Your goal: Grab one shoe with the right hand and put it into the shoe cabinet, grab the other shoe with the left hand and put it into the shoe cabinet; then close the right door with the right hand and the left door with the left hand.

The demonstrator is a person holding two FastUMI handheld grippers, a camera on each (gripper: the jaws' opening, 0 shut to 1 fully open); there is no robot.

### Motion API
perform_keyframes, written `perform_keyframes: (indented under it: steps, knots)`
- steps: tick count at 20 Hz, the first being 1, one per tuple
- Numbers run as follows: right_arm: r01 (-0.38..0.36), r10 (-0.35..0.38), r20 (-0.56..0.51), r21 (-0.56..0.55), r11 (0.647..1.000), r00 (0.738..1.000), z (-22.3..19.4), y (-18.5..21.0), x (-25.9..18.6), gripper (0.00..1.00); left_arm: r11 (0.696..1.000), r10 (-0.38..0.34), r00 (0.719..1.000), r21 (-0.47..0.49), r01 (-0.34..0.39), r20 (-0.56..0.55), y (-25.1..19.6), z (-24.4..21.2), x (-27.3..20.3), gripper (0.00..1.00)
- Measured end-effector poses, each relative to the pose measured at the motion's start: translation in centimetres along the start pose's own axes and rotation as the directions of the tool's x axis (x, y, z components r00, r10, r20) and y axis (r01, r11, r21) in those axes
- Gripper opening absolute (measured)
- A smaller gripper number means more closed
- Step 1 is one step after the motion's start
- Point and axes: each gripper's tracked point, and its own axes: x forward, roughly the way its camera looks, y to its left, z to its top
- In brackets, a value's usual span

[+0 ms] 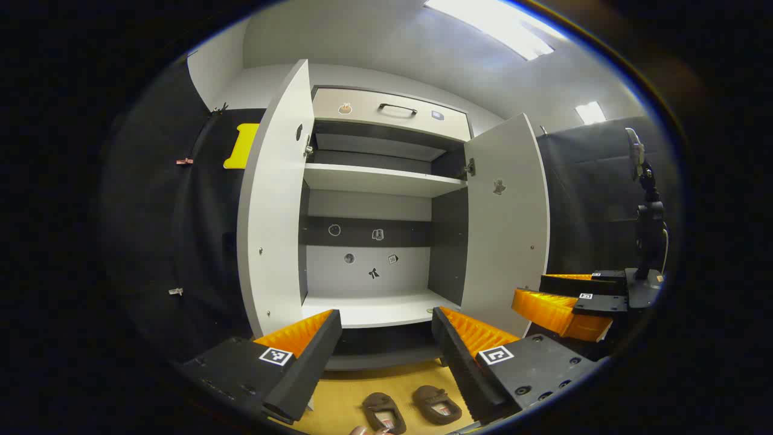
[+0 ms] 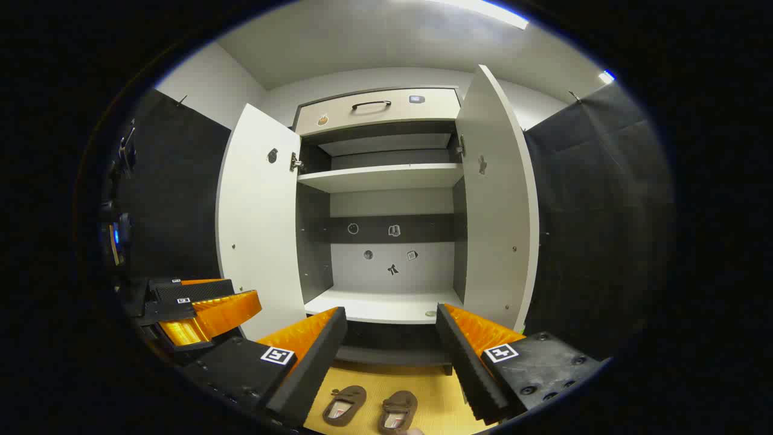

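Below the cabinet (image 1: 374, 229), on the yellow floor (image 1: 344, 399), the two shoes (image 1: 410, 408) lie side by side, toes toward the cabinet's base, neither one grasped. Both doors stand wide: the left door (image 1: 275, 205) and the right door (image 1: 507, 223) flank bare shelves. Left tongs (image 1: 386, 344) are released, jaws spread apart above the shoes; right tongs (image 2: 391, 344) likewise, empty. Left gripper view catches the right tongs at its right edge beside a camera stand (image 1: 646, 223); right gripper view shows the left tongs at its left edge. A drawer (image 2: 377, 109) tops the cabinet.
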Motion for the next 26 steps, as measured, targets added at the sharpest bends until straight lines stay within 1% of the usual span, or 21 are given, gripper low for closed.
perform_keyframes:
  steps: [3, 4, 5, 8, 11, 17, 18, 19, 22, 26]
  knots:
    - [0.002, -0.002, -0.008, -0.001, 1.000, 1.000, -0.1, 0.0, 0.0, 0.98, 1.000, -0.003, 1.000, 0.015, 0.003, -0.004, 0.1, 0.0, 0.0, 0.96]
    - [0.007, -0.007, -0.004, 0.001, 1.000, 1.000, 0.0, -0.2, -0.1, 1.00, 1.000, -0.004, 1.000, 0.015, 0.004, -0.003, 0.1, 0.0, 0.0, 0.96]
    - [0.010, -0.010, 0.000, 0.005, 1.000, 1.000, 0.1, -0.2, 0.0, 0.98, 1.000, -0.005, 1.000, 0.013, 0.005, -0.002, 0.0, 0.0, 0.0, 0.96]
    - [0.015, -0.015, 0.006, 0.020, 1.000, 1.000, 0.5, -0.4, -0.2, 0.98, 1.000, -0.007, 1.000, 0.004, 0.007, -0.003, 0.0, -0.1, 0.0, 0.96]
    - [0.040, -0.040, 0.018, 0.014, 0.999, 0.999, 0.8, -1.0, -0.2, 0.98, 1.000, -0.006, 1.000, -0.014, 0.006, 0.000, -0.1, -0.1, 0.0, 0.96]
    - [0.041, -0.041, -0.005, 0.005, 0.999, 0.999, 0.1, -0.6, 0.0, 0.98, 1.000, 0.006, 1.000, -0.011, -0.005, 0.007, 0.2, 0.1, 0.0, 0.96]
    - [0.041, -0.041, -0.004, 0.003, 0.999, 0.999, 0.1, -0.5, 0.0, 0.95, 1.000, 0.007, 1.000, -0.012, -0.007, 0.003, 0.2, -0.1, 0.0, 0.96]
    - [0.043, -0.043, -0.002, 0.000, 0.999, 0.999, 0.1, -0.4, 0.1, 0.98, 1.000, 0.006, 1.000, -0.013, -0.006, 0.000, 0.2, -0.1, -0.1, 0.96]
    - [0.052, -0.053, -0.004, -0.004, 0.999, 0.999, -0.2, -0.2, 0.4, 0.98, 1.000, 0.003, 1.000, -0.026, -0.003, -0.007, 0.1, -0.3, -0.1, 0.96]
    - [0.070, -0.071, -0.026, -0.017, 0.997, 0.997, -1.3, 0.1, 0.8, 0.98, 1.000, 0.003, 1.000, -0.028, -0.003, 0.010, 0.5, -0.1, 0.2, 0.96]
